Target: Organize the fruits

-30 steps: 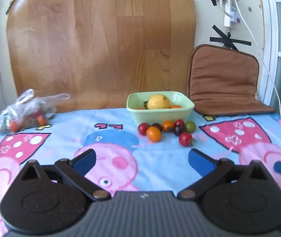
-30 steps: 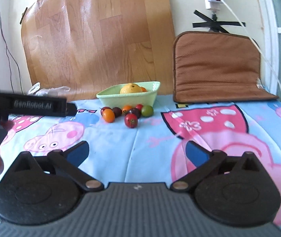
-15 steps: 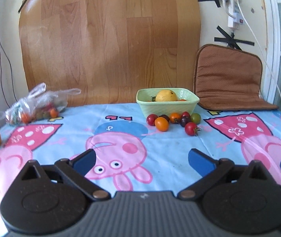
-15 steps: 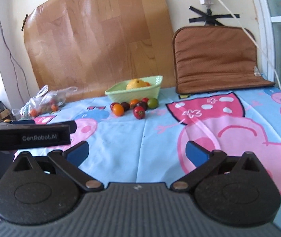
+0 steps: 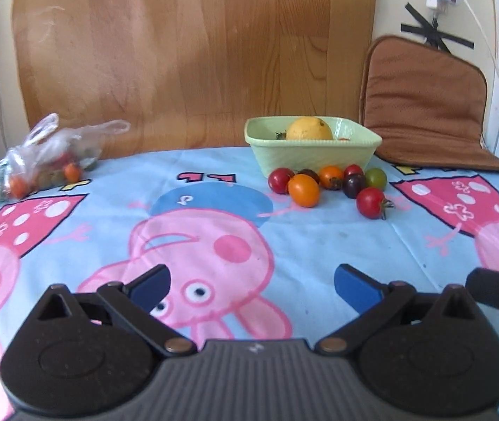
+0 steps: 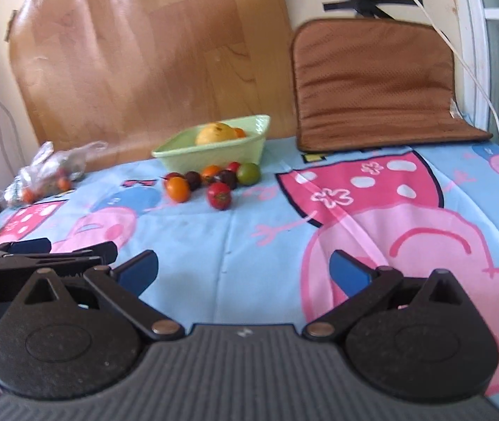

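My left tongs (image 5: 251, 277) and right tongs (image 6: 244, 268) are both wide open and hold nothing. The little tomatoes (image 5: 330, 186) sit near the tabletop's (image 5: 302, 245) far edge, just in front of the green bowl (image 5: 312, 149) with the yellow fruit (image 5: 309, 128) inside.

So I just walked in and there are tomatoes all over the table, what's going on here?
A person is sorting fruit with two handheld grippers. The left gripper and right gripper are both open, holding nothing, and sit low over the cartoon tablecloth, well short of the fruit. A cluster of cherry tomatoes lies loose in front of the green bowl, which holds a lemon. A plastic bag of tomatoes sits far left.
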`<state>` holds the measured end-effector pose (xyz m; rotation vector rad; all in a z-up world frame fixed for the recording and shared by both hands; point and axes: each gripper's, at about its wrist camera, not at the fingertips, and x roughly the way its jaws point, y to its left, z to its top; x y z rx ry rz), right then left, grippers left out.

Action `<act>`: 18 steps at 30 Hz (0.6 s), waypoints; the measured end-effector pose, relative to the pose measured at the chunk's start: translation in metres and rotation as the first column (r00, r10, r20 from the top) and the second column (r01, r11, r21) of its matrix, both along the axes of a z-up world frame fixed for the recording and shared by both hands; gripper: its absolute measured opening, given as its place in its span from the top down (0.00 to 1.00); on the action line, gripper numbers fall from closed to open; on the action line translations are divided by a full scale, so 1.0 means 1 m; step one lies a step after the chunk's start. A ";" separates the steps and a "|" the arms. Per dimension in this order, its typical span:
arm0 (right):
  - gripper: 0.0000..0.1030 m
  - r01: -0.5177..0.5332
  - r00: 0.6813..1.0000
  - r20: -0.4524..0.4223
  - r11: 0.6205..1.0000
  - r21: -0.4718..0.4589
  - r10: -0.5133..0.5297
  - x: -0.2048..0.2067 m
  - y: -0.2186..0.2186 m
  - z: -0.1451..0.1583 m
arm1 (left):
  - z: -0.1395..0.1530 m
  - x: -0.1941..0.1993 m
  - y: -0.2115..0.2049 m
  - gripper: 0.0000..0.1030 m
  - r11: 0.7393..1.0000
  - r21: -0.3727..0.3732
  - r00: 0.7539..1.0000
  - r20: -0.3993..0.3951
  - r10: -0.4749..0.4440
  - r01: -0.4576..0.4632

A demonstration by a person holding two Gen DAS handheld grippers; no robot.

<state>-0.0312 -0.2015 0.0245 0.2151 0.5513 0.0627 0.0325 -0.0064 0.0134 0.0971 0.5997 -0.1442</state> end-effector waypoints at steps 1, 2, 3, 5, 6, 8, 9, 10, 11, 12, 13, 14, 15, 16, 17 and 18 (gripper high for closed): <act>0.00 0.007 1.000 -0.012 1.000 0.002 -0.007 0.004 -0.002 -0.004 | -0.003 0.006 -0.002 0.00 1.000 0.010 1.000 0.001 -0.006 0.006; 0.00 0.011 1.000 -0.024 1.000 0.001 -0.011 0.009 -0.003 -0.007 | -0.005 0.012 -0.004 0.00 1.000 0.021 1.000 0.003 -0.010 0.010; 0.00 0.015 0.999 -0.034 1.000 -0.006 -0.015 0.013 -0.003 -0.010 | -0.007 0.017 -0.005 0.00 1.000 0.025 1.000 0.002 -0.013 0.013; 0.03 0.035 0.998 -0.045 0.999 -0.034 -0.037 0.020 -0.003 -0.013 | -0.009 0.029 -0.005 0.00 1.000 -0.002 0.999 -0.028 -0.031 0.031; 0.04 0.049 0.997 -0.050 0.998 -0.045 -0.051 0.024 -0.003 -0.015 | -0.009 0.033 -0.004 0.00 0.999 -0.025 0.998 -0.034 -0.045 0.044; 0.04 0.077 0.994 -0.072 0.996 -0.051 -0.080 0.032 -0.005 -0.017 | -0.009 0.038 -0.004 0.00 0.997 -0.049 0.998 -0.039 -0.054 0.052; 0.04 0.089 0.993 -0.073 0.995 -0.052 -0.092 0.033 -0.005 -0.017 | -0.010 0.040 -0.005 0.00 0.997 -0.055 0.997 -0.051 -0.062 0.059; 0.04 0.098 0.992 -0.072 0.994 -0.058 -0.102 0.034 -0.004 -0.017 | -0.012 0.044 -0.006 0.00 0.995 -0.064 0.993 -0.085 -0.079 0.074; 0.04 0.108 0.991 -0.076 0.992 -0.063 -0.113 0.036 -0.003 -0.016 | -0.014 0.047 -0.007 0.00 0.995 -0.062 0.991 -0.102 -0.088 0.082; 0.04 0.113 0.990 -0.080 0.992 -0.064 -0.118 0.037 -0.001 -0.015 | -0.013 0.047 -0.008 0.00 0.995 -0.061 0.991 -0.102 -0.087 0.081; 0.04 0.114 0.989 -0.083 0.991 -0.066 -0.119 0.038 0.000 -0.015 | -0.013 0.046 -0.009 0.00 0.995 -0.060 0.991 -0.102 -0.086 0.080; 0.03 0.114 0.989 -0.085 0.991 -0.069 -0.119 0.040 0.002 -0.016 | -0.012 0.045 -0.009 0.00 0.995 -0.059 0.991 -0.102 -0.086 0.080; 0.03 0.116 0.989 -0.086 0.990 -0.076 -0.122 0.040 0.003 -0.017 | -0.012 0.044 -0.009 0.00 0.995 -0.061 0.991 -0.101 -0.086 0.081; 0.03 0.120 0.988 -0.082 0.989 -0.090 -0.128 0.041 0.005 -0.019 | -0.012 0.043 -0.008 0.00 0.995 -0.065 0.991 -0.101 -0.087 0.080; 0.03 0.121 0.988 -0.080 0.987 -0.102 -0.130 0.043 0.006 -0.020 | -0.012 0.043 -0.007 0.00 0.994 -0.073 0.991 -0.101 -0.088 0.081; 0.03 0.120 0.988 -0.081 0.986 -0.113 -0.130 0.044 0.008 -0.020 | -0.012 0.044 -0.006 0.00 0.994 -0.079 0.991 -0.101 -0.089 0.081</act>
